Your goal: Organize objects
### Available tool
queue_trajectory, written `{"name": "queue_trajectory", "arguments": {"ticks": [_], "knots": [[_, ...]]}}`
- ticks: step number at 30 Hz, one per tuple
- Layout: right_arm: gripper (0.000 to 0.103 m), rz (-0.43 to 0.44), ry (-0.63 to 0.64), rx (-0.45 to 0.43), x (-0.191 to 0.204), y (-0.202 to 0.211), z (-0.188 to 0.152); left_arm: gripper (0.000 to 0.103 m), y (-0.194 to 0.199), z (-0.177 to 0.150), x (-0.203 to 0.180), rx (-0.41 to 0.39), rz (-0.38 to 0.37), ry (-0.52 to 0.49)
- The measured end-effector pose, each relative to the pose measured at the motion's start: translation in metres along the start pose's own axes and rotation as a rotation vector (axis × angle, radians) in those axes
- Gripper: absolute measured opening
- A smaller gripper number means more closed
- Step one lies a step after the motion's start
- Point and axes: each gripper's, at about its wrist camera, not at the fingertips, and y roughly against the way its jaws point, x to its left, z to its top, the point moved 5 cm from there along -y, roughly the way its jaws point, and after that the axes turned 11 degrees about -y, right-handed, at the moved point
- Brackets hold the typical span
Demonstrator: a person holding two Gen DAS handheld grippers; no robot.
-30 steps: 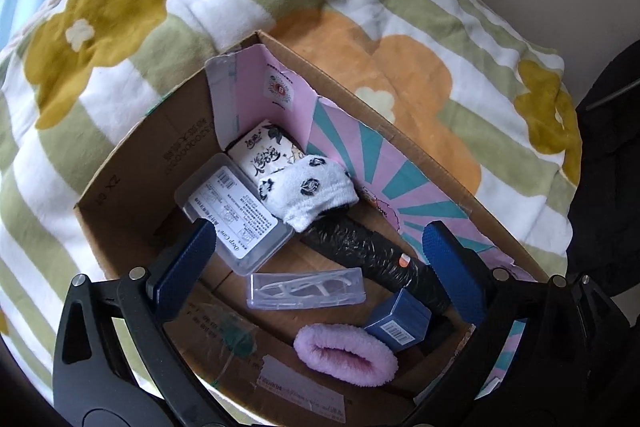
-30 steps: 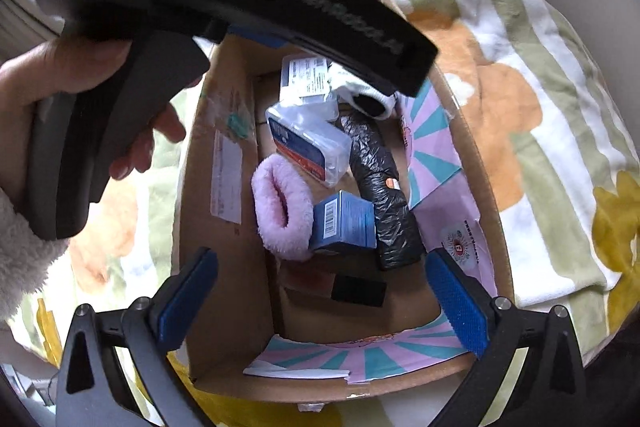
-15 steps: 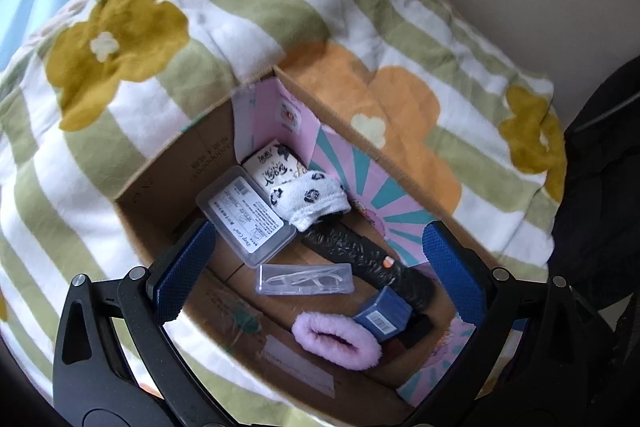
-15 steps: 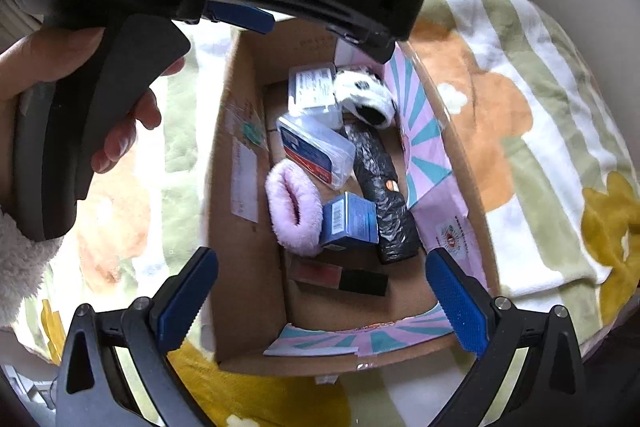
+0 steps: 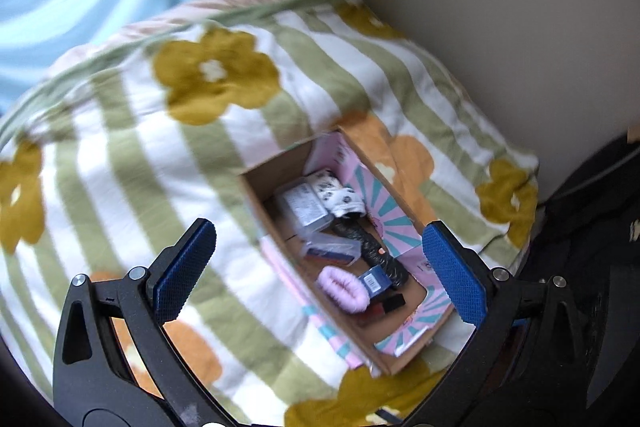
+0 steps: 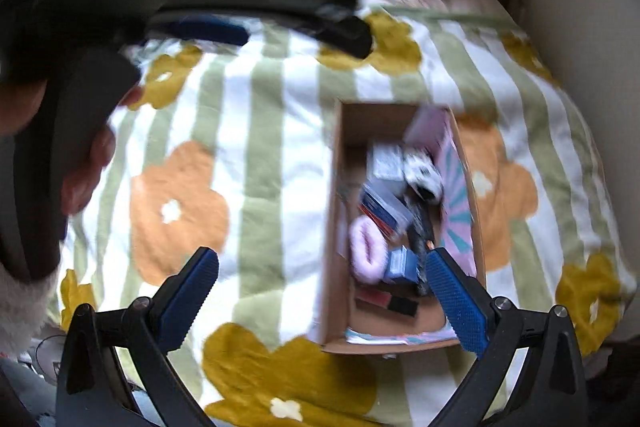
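Both sets of jaws stand wide apart with nothing between them. The left gripper hangs high above the cardboard box, and the right gripper hangs well above the same box, a little to one side of it. Neither touches anything.

The things to be organized all lie inside the box: a pink fluffy hair tie near its nearer end, a small blue carton touching the hair tie, a black bundle running along the patterned wall, a clear plastic case beside that bundle, and a spotted white sock towards the far end. The box sits on a flowered, striped blanket, and nothing loose shows on the blanket around it.

Judging from this, the packing looks done or nearly so. To finish well, keep both grippers clear above the box rim, avoid nudging the box on the soft bedding, and check the blanket beside the box for strays before stopping
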Motion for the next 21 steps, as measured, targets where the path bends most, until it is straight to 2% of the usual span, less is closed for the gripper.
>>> {"name": "queue_trajectory", "arguments": {"ticks": [6, 11, 16, 21], "knots": [[0.103, 0.059, 0.078, -0.031, 0.051, 0.02, 0.011, 0.103, 0.078, -0.042, 0.045, -0.062, 0.102, 0.126], [0.103, 0.104, 0.131, -0.039, 0.092, 0.028, 0.008, 0.103, 0.143, -0.102, 0.086, -0.097, 0.214, 0.239], [0.103, 0.134, 0.134, -0.028, 0.12, 0.03, 0.0, 0.103, 0.187, -0.163, 0.112, -0.105, 0.305, 0.318], [0.103, 0.111, 0.124, -0.052, 0.132, 0.031, -0.002, 0.103, 0.214, -0.215, 0.124, -0.124, 0.357, 0.404]]}}
